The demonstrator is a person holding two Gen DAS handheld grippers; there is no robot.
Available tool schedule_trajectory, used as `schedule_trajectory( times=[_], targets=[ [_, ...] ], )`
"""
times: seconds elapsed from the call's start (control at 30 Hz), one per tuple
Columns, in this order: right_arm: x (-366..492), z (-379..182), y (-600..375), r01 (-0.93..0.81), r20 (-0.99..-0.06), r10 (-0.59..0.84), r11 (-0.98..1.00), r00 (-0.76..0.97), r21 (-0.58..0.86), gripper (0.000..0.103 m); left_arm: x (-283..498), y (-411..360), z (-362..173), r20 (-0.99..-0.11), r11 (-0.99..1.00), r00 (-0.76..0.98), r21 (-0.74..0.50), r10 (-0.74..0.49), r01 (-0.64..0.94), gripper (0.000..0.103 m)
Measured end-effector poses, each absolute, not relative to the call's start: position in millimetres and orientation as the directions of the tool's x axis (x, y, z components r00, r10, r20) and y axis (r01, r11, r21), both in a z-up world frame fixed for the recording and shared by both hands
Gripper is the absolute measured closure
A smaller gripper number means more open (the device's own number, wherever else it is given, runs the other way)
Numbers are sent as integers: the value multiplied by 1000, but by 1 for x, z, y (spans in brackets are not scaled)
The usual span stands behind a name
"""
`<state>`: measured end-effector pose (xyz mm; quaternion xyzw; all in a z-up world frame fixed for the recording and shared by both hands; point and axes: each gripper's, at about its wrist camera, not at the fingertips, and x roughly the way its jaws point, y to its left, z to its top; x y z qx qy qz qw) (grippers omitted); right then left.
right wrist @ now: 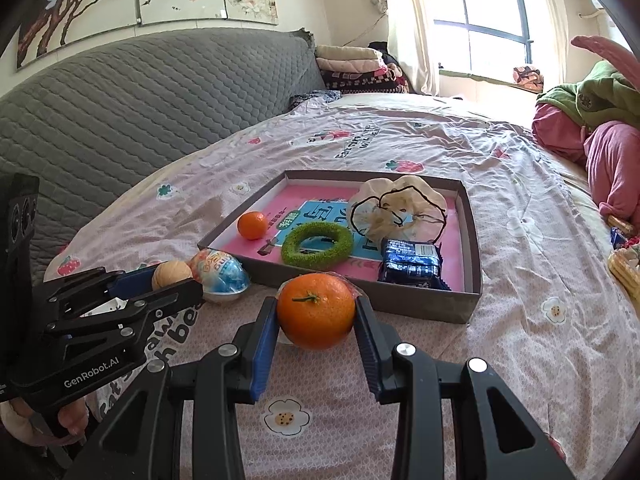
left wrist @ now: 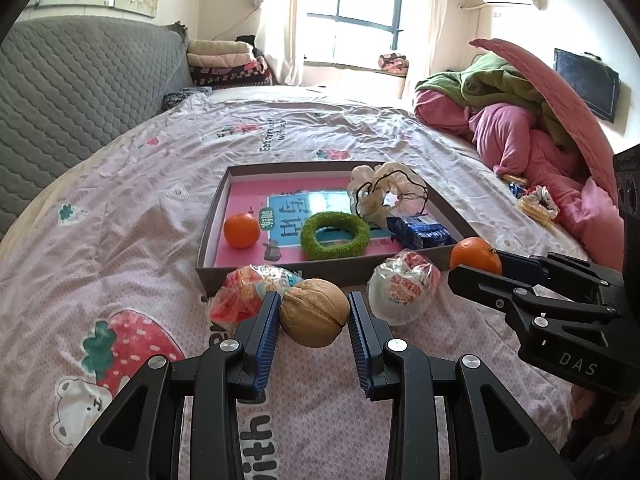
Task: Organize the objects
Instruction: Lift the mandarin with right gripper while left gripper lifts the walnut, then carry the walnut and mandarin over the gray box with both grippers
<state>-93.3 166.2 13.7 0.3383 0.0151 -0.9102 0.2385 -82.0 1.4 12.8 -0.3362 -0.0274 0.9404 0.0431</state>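
My left gripper (left wrist: 313, 312) is shut on a tan walnut (left wrist: 314, 312), just in front of the grey tray (left wrist: 280, 270). My right gripper (right wrist: 316, 314) is shut on an orange (right wrist: 316, 310), near the tray's front wall (right wrist: 400, 294). In the tray lie a small orange (left wrist: 241, 230), a green fuzzy ring (left wrist: 335, 235), a white scrunchie (left wrist: 386, 194) and a blue snack pack (left wrist: 420, 232). Two wrapped egg-shaped toys (left wrist: 250, 286) (left wrist: 402, 290) lie on the bed sheet in front of the tray. The right gripper with its orange (left wrist: 476, 260) shows in the left wrist view.
Pink and green bedding (left wrist: 520, 120) is piled at the right. Snack packets (left wrist: 538, 202) lie beside it. A grey quilted headboard (left wrist: 80, 92) runs along the left. Folded blankets (left wrist: 228, 62) sit at the far corner under the window.
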Motion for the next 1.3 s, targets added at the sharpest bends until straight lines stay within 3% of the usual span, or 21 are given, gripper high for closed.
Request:
schedule_trajectory(
  times=[1.3],
  targets=[
    [-106,37,170,414,-528,-413,-902,-742,122,65,-110,-19,41,-576,-994,-812,-101,95,-45,69]
  ],
)
